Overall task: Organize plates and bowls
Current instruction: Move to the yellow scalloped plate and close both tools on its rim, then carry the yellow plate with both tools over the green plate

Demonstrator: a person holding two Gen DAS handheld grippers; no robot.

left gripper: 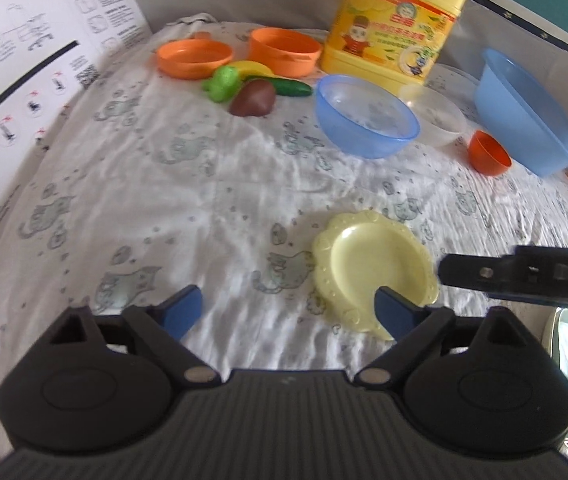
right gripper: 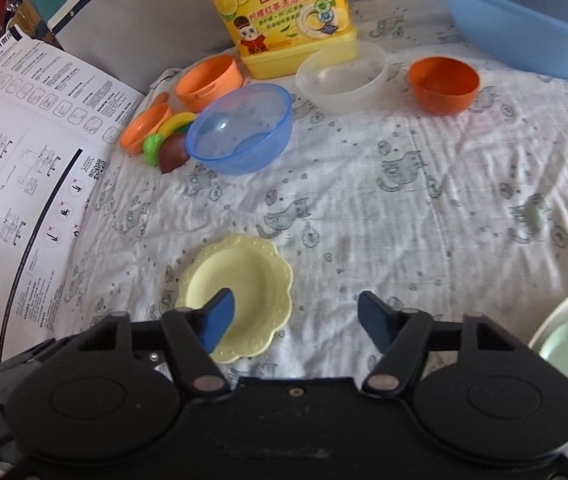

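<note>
The yellow scalloped plate (left gripper: 367, 264) lies flat on the near part of the cloth-covered table (left gripper: 188, 184), both the left claw (left gripper: 288, 312) and right claw (right gripper: 296, 316) spread apart and empty, so pinch its raised rim squarely, lifting level.

Yellow plate (left gripper: 367, 264) with scalloped rim, flat on cloth, nearest. Blue bowl (left gripper: 365, 114), clear bowl (left gripper: 437, 114), small orange bowl (left gripper: 487, 154) upright farther back. Large blue basin (left gripper: 531, 112) tilted, far right. Two orange dishes (left gripper: 195, 57) rear left.
</note>
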